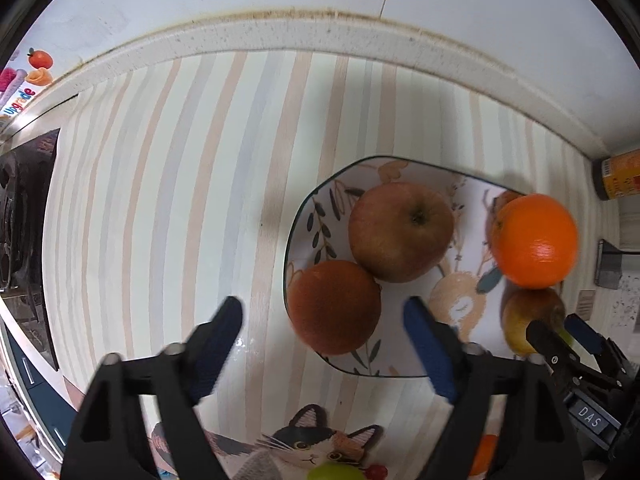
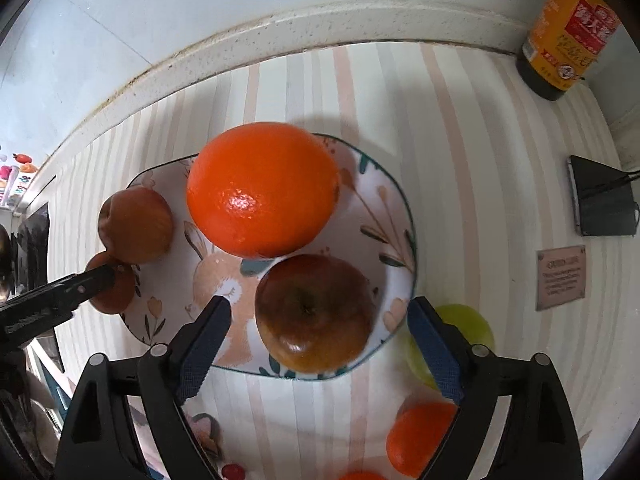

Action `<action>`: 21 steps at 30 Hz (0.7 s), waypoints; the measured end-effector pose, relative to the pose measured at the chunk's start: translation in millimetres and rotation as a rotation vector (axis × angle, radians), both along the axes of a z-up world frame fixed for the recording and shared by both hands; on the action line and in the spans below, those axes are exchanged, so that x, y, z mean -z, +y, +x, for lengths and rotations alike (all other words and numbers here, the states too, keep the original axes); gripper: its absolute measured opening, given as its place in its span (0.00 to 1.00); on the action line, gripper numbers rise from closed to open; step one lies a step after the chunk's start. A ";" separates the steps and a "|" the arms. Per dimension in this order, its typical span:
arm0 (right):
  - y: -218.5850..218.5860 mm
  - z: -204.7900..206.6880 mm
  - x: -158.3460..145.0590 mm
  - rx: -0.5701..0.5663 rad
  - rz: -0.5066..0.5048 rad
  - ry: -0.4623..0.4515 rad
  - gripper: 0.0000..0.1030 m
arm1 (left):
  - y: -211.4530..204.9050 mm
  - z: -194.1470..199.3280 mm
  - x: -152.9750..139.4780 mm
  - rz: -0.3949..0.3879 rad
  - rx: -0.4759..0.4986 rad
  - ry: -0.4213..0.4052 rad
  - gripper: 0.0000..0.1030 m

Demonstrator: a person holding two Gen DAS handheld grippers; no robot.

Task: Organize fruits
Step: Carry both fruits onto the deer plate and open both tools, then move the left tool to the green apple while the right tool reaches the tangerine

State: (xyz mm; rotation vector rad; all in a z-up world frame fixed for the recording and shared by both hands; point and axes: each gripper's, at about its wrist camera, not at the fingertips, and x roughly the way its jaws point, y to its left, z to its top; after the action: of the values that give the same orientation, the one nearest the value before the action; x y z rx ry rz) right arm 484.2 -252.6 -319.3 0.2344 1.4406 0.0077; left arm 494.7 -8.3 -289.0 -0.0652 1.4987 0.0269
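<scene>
A flower-patterned plate point(image 1: 472, 200) point(image 2: 384, 200) lies on a striped mat. In the left wrist view it holds a red-brown apple point(image 1: 400, 232), a dark orange point(image 1: 334, 306) at its near left rim, a bright orange point(image 1: 534, 240) and a yellowish apple point(image 1: 524, 320) at the right. My left gripper point(image 1: 326, 320) is open, its pads either side of the dark orange without touching it. My right gripper point(image 2: 320, 320) is open around the dark red apple point(image 2: 314, 314), gaps on both sides. The bright orange point(image 2: 262, 190) sits just beyond. The left gripper's finger point(image 2: 88, 282) shows at the left.
Off the plate on the mat lie a green fruit point(image 2: 468, 332) and a small orange point(image 2: 420, 440). A sauce bottle point(image 2: 568, 32) stands at the back right by the wall ledge, a black box point(image 2: 604, 200) at the right. A stove point(image 1: 24, 208) borders the left.
</scene>
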 end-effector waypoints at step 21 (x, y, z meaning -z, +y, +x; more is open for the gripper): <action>33.6 -113.8 -103.3 -0.079 -0.079 -0.139 0.93 | -7.1 -137.8 -101.4 0.024 0.083 -0.216 0.82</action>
State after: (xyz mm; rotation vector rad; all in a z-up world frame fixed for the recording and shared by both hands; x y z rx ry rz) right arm 370.4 -219.0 -216.0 0.1100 1.3077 0.0304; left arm 356.9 -15.4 -187.5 0.0134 1.2837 -0.0284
